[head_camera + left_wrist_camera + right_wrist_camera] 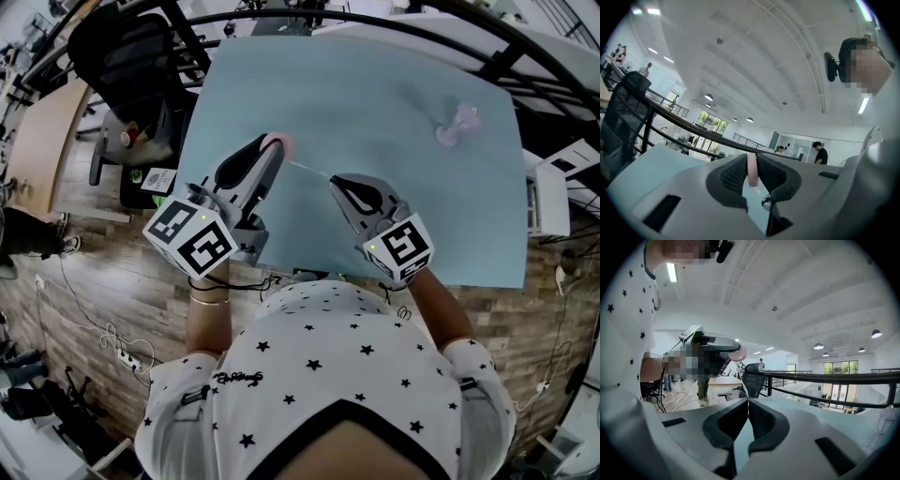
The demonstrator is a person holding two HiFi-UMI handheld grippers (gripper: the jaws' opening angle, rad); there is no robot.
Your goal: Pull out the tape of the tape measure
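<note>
Above the blue table (375, 112), left tool (269, 150) clamps the pink tape measure (752, 168), right tool (335, 182) pinches its tape (309, 170).

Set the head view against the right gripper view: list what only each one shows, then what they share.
Head view only: the marker cube on the right gripper. Right gripper view only: its jaws closed on the thin tape, seen edge-on, and ceiling lights. Both: the left gripper clamping the pink tape measure case, tape stretched to the right gripper.
</note>
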